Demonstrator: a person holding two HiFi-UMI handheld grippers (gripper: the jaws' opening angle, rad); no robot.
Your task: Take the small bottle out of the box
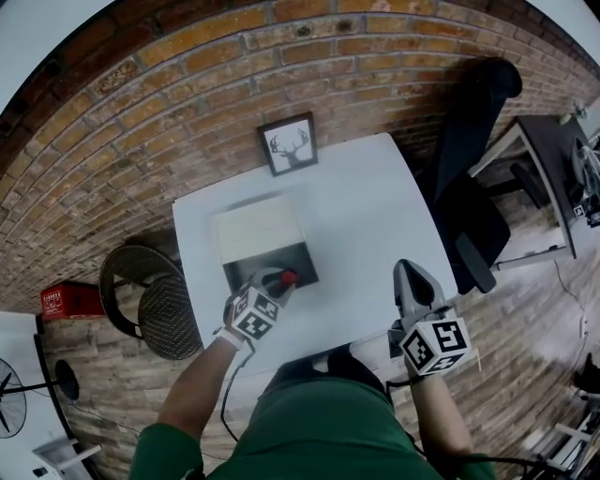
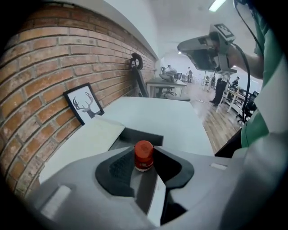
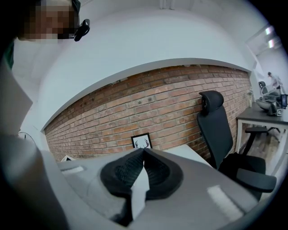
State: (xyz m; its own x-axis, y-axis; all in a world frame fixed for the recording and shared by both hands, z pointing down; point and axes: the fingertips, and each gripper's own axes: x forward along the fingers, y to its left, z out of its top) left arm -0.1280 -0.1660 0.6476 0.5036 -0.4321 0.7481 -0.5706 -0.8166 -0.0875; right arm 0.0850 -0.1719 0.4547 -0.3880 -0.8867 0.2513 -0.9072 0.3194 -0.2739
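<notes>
My left tongs [image 1: 277,281] are half closed on the small bottle [image 2: 143,156] — its smooth red cap is pinched between ribbed black pads [image 2: 118,168], over the open box [image 1: 281,255]. I judge the extraction is in hand: next comes a straight lift clear of the dark rim, with a steady grip. My right tongs [image 3: 143,152] are pressed together and empty. Beyond lie the matte white table [image 1: 356,216] and the rough brick wall [image 1: 187,112].

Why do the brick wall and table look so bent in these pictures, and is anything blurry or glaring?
Head view: a wide lens bows the brick wall into an arc; the table is evenly lit, without glare. Left gripper view: the red-capped bottle is sharp; the ceiling light blows out white. Right gripper view: the wall curves too, and the picture's edges fall dark.
</notes>
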